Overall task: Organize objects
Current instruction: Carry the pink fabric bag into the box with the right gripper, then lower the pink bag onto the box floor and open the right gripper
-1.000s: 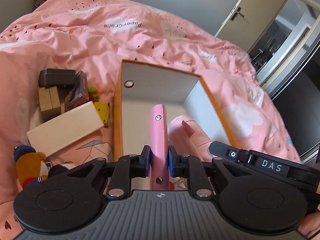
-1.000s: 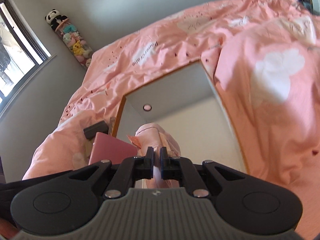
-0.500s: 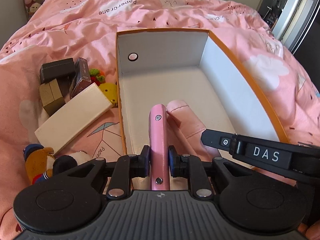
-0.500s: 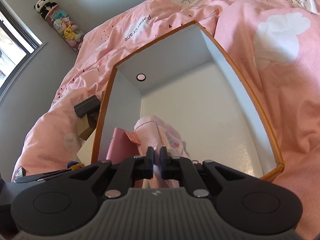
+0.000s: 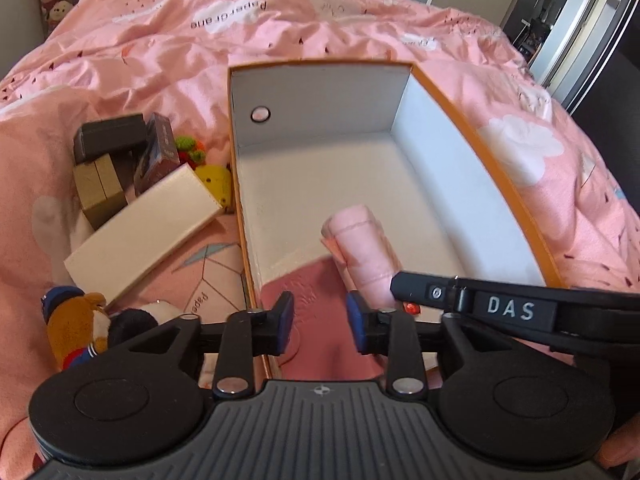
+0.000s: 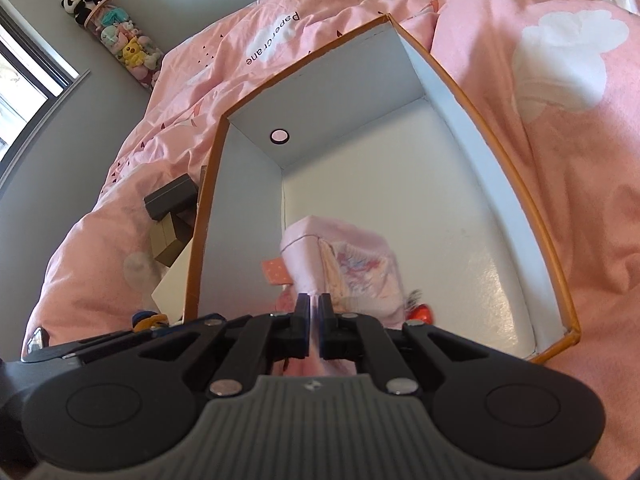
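In box [image 6: 500, 208], pink fabric roll [image 6: 352, 264], long axis twd far wall, pinched in right hand-held gripper [image 6: 315, 316].

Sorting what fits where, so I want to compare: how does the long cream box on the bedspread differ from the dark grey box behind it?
The long cream box is pale, long and flat, and lies directly on the bedspread; the dark grey box is near-black, shorter and chunkier, and sits on top of the tan blocks. The cream box lies at a diagonal, one end near the orange-rimmed box; the grey one sits farther from it. Both are closed, rectangular, and still outside that box.
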